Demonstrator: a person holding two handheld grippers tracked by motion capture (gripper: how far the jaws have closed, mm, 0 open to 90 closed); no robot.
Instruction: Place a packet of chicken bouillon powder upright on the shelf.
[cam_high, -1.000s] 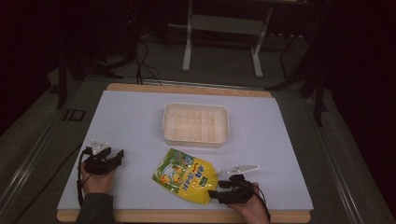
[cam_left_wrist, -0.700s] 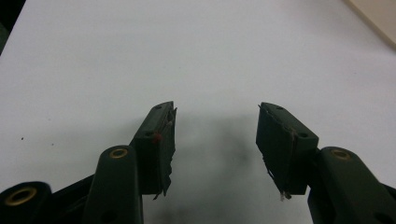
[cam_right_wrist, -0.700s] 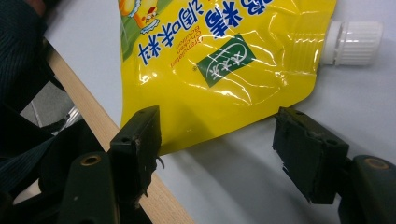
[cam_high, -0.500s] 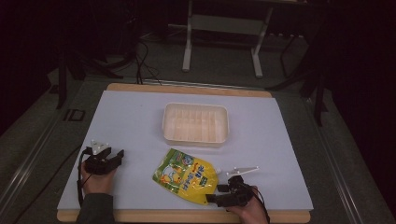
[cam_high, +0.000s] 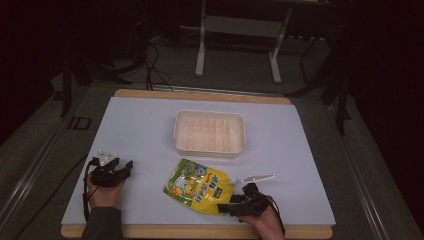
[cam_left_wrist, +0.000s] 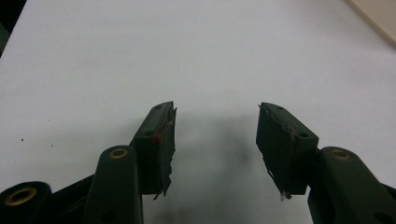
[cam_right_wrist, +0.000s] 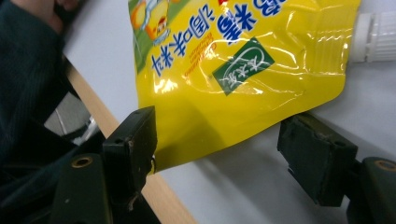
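While your right gripper (cam_right_wrist: 217, 154) sits with jaws just spread wide around the yellow pouch's (cam_high: 200, 187) near edge (green label, blue script too small to read), nothing has shifted; your left gripper (cam_left_wrist: 215, 140) gapes empty over the white mat (cam_high: 140, 130).

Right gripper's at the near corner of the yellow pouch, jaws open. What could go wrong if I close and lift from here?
1. The right gripper has just been opening; its jaws straddle only the edge of the yellow pouch, so a shallow pinch might slip.
2. The pouch lies near the table's front edge; a nudge could push it off.
3. The white cap end sits far from the grip, so the pouch may swing.
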